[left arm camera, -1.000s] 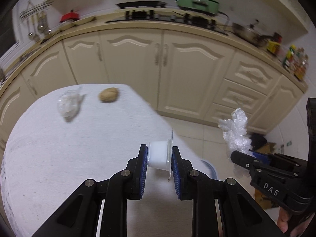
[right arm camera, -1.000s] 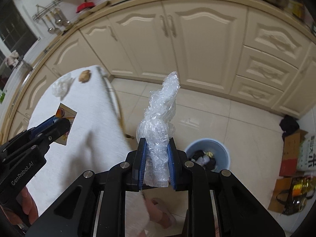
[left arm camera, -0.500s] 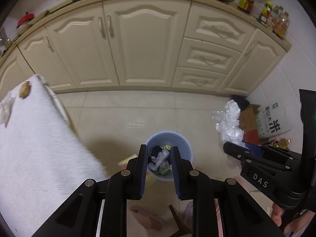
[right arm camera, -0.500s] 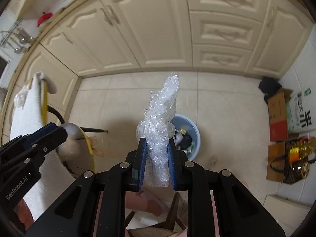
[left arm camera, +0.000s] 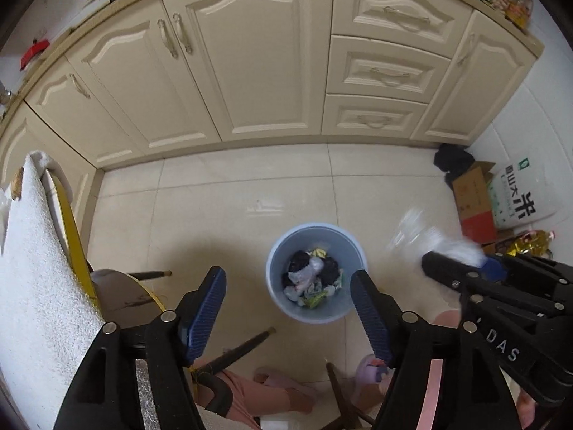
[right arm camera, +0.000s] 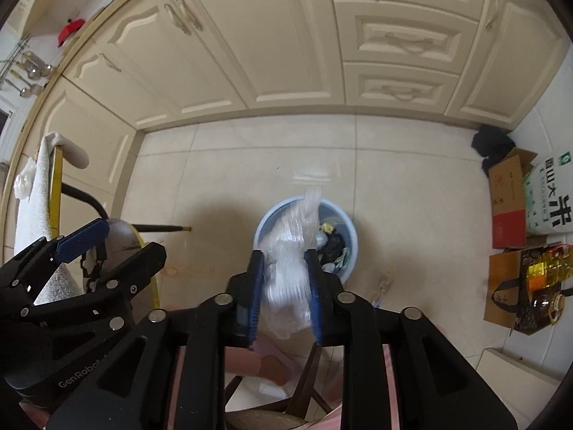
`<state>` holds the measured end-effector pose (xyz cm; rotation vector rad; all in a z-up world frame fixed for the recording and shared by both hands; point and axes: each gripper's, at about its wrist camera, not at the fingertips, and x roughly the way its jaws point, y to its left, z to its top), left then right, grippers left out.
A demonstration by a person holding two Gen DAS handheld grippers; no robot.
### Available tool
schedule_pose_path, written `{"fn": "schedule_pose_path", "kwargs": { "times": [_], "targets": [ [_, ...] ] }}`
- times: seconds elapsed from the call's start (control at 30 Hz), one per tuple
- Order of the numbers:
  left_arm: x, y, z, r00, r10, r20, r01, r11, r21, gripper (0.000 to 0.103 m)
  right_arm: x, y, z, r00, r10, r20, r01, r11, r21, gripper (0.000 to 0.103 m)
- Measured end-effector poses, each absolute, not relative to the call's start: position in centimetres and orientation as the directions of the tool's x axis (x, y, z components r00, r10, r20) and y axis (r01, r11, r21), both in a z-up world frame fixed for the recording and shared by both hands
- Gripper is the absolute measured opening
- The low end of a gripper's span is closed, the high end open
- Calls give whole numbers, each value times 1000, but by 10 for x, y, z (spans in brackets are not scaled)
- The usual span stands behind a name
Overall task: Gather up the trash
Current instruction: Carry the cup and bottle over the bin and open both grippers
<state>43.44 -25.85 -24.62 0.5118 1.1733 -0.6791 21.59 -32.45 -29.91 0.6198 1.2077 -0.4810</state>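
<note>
A blue trash bin (left arm camera: 311, 313) with several scraps inside stands on the tiled floor right below both grippers. My left gripper (left arm camera: 288, 276) hangs over it with its jaws opening wide and nothing between them. It also shows at the left of the right wrist view as the left gripper (right arm camera: 125, 247). My right gripper (right arm camera: 283, 256) points down at the bin (right arm camera: 352, 247). A crumpled clear plastic wrap (right arm camera: 286, 286) fills the gap between its jaws, which are opening. The wrap is blurred and still touches both pads. In the left wrist view the wrap (left arm camera: 451, 247) is a white blur.
A table with a white cloth (left arm camera: 32, 268) sits at the left, a brown lump (left arm camera: 16, 182) on its edge. Cream cabinets (left arm camera: 250, 71) line the far side. Cardboard boxes (right arm camera: 508, 208), a rice bag and an oil bottle (right arm camera: 544, 272) stand at the right. Chair legs and slippered feet are below.
Both hands swung from over the table to above the bin and tipped downward. The left jaws opened wide and the white cup is gone from them. The right jaws parted slightly and the wrap sagged.
</note>
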Motion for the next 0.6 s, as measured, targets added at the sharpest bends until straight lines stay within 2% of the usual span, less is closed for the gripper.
{"fn": "schedule_pose_path", "kwargs": {
  "times": [0.07, 0.17, 0.33, 0.6],
  "targets": [
    [441, -260, -247, 230, -208, -951, 708, 706, 16, 71, 216, -326, -300, 284, -23, -958, 653, 736, 176, 48],
    [439, -260, -249, 235, -208, -949, 701, 713, 18, 71, 212, -326, -298, 269, -70, -961, 667, 733, 134, 67],
    [423, -253, -248, 217, -220, -951, 694, 720, -8, 72, 205, -328, -290, 275, -77, -958, 680, 720, 138, 68],
    [418, -222, -225, 222, -306, -926, 698, 713, -69, 72, 195, -328, -253, 328, -142, -934, 703, 697, 141, 70]
  ]
}}
